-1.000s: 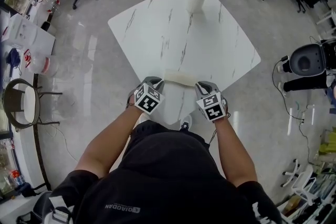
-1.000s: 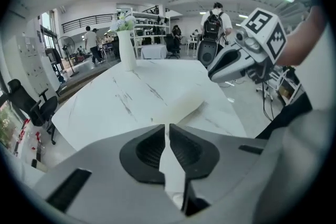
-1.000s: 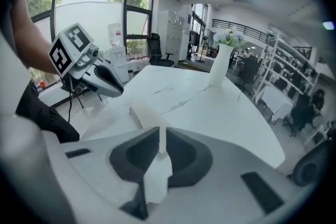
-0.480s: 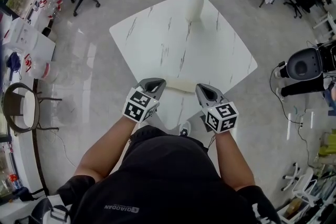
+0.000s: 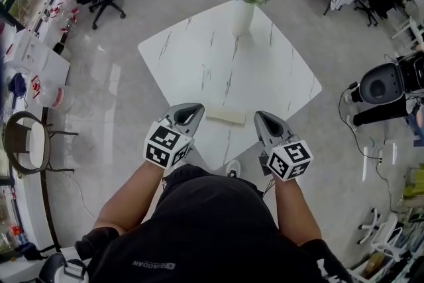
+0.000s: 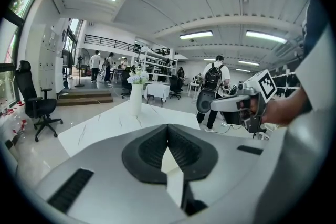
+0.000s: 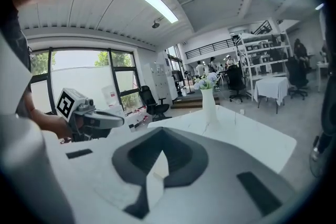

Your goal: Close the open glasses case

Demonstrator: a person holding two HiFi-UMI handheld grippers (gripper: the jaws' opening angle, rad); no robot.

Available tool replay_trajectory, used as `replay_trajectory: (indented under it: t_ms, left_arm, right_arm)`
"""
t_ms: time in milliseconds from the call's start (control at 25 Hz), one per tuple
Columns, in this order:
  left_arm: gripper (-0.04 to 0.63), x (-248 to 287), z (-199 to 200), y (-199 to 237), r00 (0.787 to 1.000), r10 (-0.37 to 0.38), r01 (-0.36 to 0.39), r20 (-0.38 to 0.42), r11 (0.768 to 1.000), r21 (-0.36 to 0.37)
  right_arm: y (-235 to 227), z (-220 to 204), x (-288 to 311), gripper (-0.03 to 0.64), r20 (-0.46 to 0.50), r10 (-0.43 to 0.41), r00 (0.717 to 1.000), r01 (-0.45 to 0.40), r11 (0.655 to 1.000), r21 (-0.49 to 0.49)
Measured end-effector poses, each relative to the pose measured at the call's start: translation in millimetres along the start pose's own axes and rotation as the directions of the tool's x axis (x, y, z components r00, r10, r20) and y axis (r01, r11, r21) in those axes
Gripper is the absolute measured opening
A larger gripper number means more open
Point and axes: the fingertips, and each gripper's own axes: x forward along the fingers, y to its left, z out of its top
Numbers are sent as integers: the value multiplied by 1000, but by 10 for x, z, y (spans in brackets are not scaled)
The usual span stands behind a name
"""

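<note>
The glasses case (image 5: 225, 115) lies flat and pale on the white marble table (image 5: 218, 56), close to the corner nearest the person. From the head view it reads as a low slab with no lid standing up, so I judge the closing is done or all but done, though I cannot tell from here whether the lid has clicked home.

The left gripper (image 5: 186, 114) hangs just off the case's left end and the right gripper (image 5: 265, 122) off its right end, neither touching it. Both pairs of jaws are pressed together with nothing between them; each gripper's own view looks out level across the room rather than down at the table.

If the lid is not fully seated, the next move calls for bringing one closed tip down onto the top of the case and pressing evenly while the other steadies an end. Otherwise it only needs the hands clear.

A second ago both grippers sat tight against the case's two ends. Now they have drawn back toward the person and spread wider. The case has not shifted from its spot by the near corner, well apart from the vase (image 5: 242, 15) of flowers at the far corner.
</note>
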Motion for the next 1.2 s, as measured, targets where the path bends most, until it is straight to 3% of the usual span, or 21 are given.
replay_trajectory:
  t_ms: [560,1200]
  left_arm:
    - [5,-148,237,-42,998,17,-20,52,999,50]
    - [5,-108,204,-42,999,30,-33,36,996,81]
  right_arm:
    - [-38,-37,-187,2,7,-40,999,40,999,-24]
    - [-60,-98,-176,2,-15,-46,999,46,999,-26]
